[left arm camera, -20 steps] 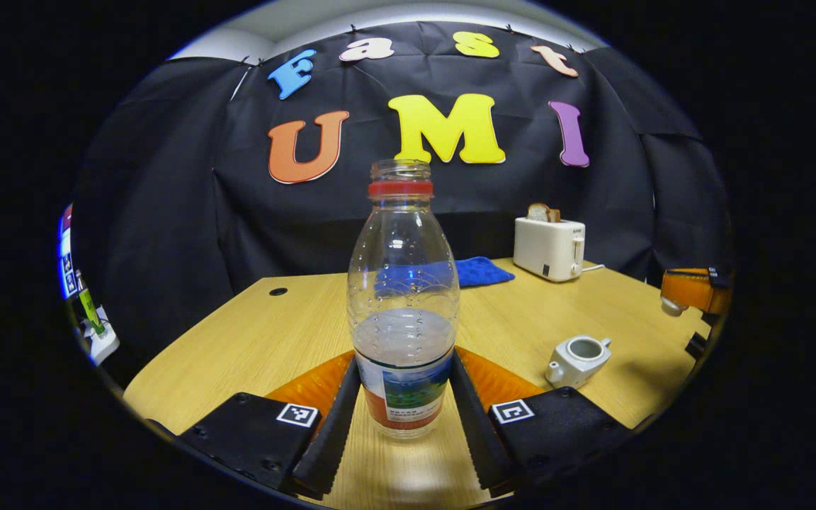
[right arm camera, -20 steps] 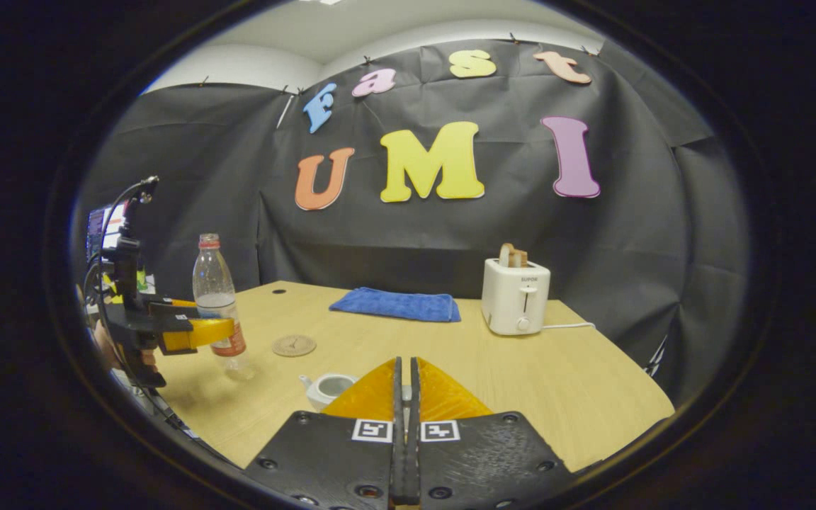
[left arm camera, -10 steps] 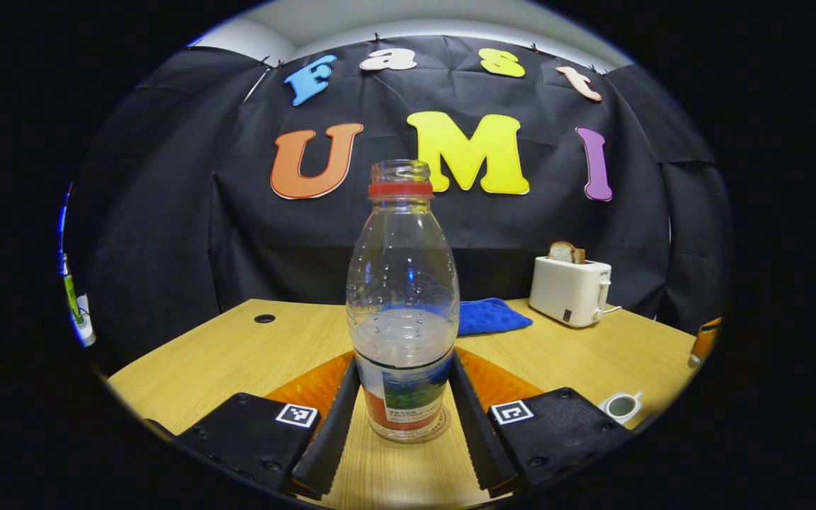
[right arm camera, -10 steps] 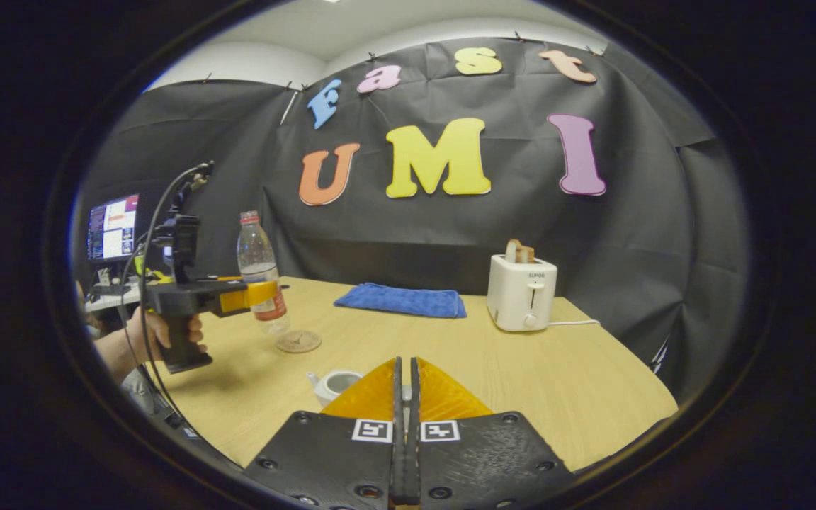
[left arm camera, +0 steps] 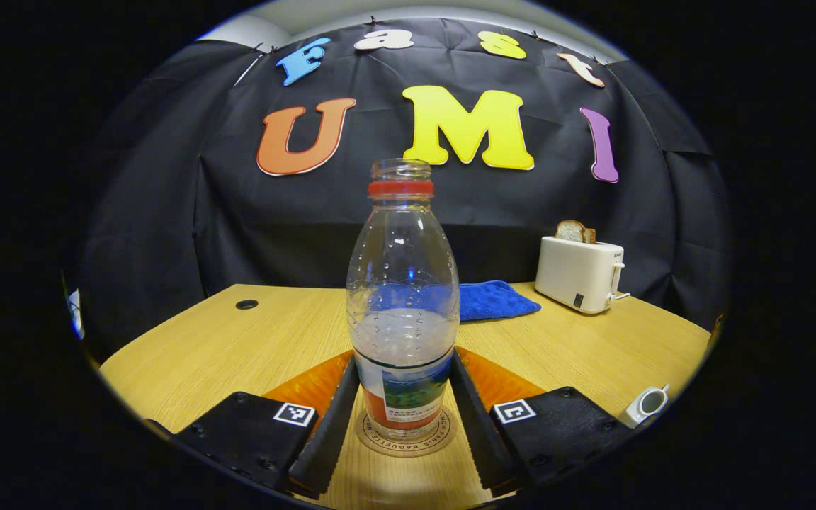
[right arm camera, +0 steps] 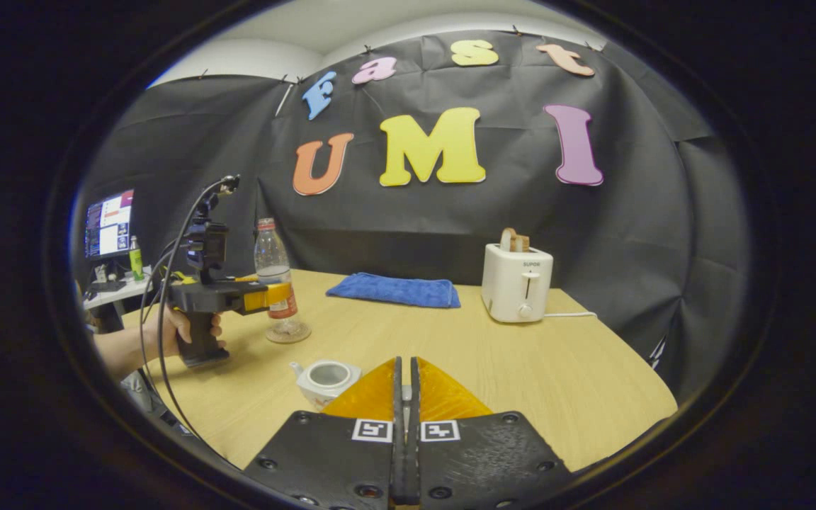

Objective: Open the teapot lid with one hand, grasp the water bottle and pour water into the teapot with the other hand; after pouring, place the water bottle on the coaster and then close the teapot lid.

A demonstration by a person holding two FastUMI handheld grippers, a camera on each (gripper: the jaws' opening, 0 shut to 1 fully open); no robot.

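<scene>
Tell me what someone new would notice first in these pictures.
The uncapped water bottle, partly full, stands on the round coaster between the left gripper fingers. Toward the right gripper sits the open white teapot. At the back, a white toaster holds bread beside a blue cloth.

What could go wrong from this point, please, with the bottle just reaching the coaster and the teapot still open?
1. The water bottle has no cap and still holds water; opening the left gripper unevenly could tip it off the coaster.
2. The right gripper grips something small, probably the lid, directly above the open teapot; a misaligned lowering could knock it.
</scene>
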